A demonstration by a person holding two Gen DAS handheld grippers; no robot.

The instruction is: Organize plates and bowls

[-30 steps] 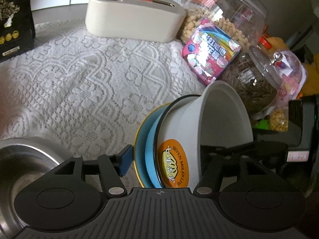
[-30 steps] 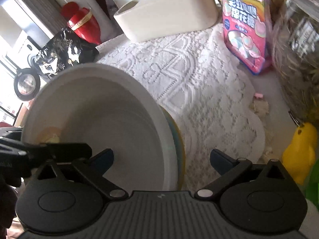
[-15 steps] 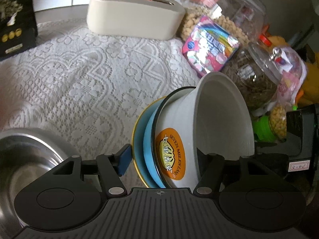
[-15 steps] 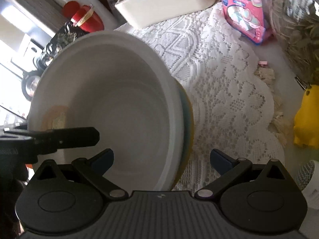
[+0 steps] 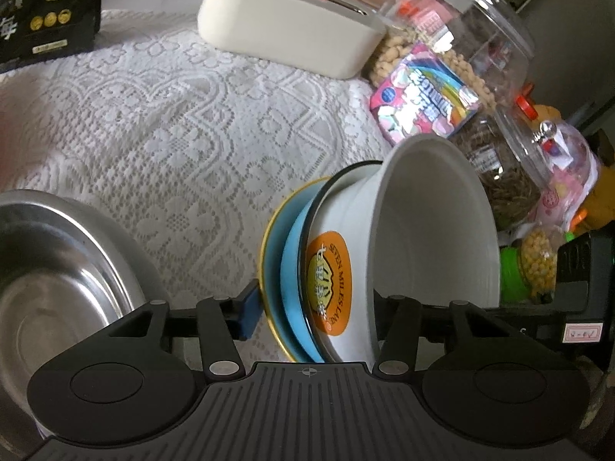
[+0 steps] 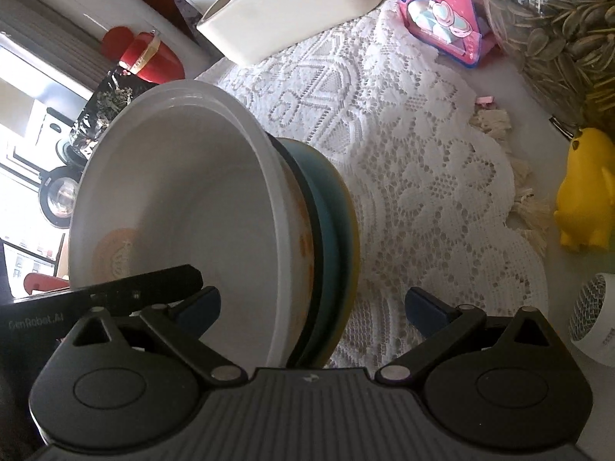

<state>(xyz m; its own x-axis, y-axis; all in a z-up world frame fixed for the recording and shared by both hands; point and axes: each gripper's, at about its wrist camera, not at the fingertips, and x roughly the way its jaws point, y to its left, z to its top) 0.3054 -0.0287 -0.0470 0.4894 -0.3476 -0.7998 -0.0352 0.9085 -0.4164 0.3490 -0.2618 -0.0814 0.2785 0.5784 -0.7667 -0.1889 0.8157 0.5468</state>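
Note:
A stack of a white bowl [image 5: 430, 238] with an orange label, a blue plate [image 5: 292, 265] and a yellow-rimmed plate [image 5: 267, 253] is held on edge above the lace cloth. My left gripper [image 5: 311, 319] is shut on this stack, one blue pad [image 5: 250, 315] pressing the yellow-rimmed plate, the other finger hidden inside the bowl. In the right wrist view the white bowl [image 6: 184, 211] and plates [image 6: 334, 230] stand between my right gripper's [image 6: 315, 307] spread fingers; its pads do not visibly press them. A steel bowl [image 5: 50, 276] sits at lower left.
On the lace tablecloth [image 5: 173, 115] stand a cream box [image 5: 284, 30], a pink marshmallow bag [image 5: 423, 96], glass jars [image 5: 461, 38] of snacks and a black bag [image 5: 42, 7]. A yellow toy [image 6: 584, 192] and a small white fan [image 6: 592, 319] are at the right.
The stack and both grippers have shifted a little over the cloth; the steel bowl shows more at lower left. The right view now sees more of the plates behind the bowl.

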